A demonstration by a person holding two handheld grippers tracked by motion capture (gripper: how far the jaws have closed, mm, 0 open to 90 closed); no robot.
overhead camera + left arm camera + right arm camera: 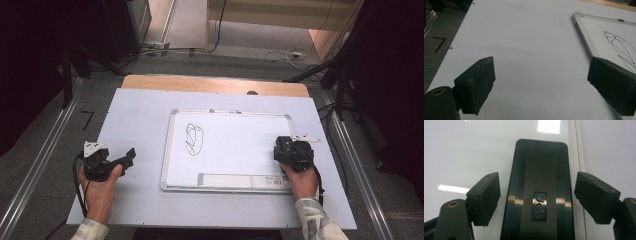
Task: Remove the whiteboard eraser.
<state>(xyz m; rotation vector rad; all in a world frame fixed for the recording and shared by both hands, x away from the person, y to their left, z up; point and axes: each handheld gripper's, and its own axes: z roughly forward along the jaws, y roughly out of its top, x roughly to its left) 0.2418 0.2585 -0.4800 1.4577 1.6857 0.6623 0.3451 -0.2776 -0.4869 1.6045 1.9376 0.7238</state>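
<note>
A white board point(235, 145) with a silver frame lies in the middle of the table, and a black scribble point(193, 138) marks its left part. Near the board's right edge lies a black eraser point(539, 182). My right gripper point(286, 148) hovers over it, open, one jaw on each side of the eraser with small gaps. My left gripper point(131, 156) rests to the left of the board, open and holding nothing. In the left gripper view, the board's frame point(581, 37) and the scribble point(621, 47) lie just past its right jaw.
A white sheet point(135, 115) covers the table, and a strip of wood point(215, 84) shows at the far edge. A grey tray strip point(235, 179) runs along the board's near side. Cables point(290, 54) and dark stands point(340, 75) sit on the floor beyond.
</note>
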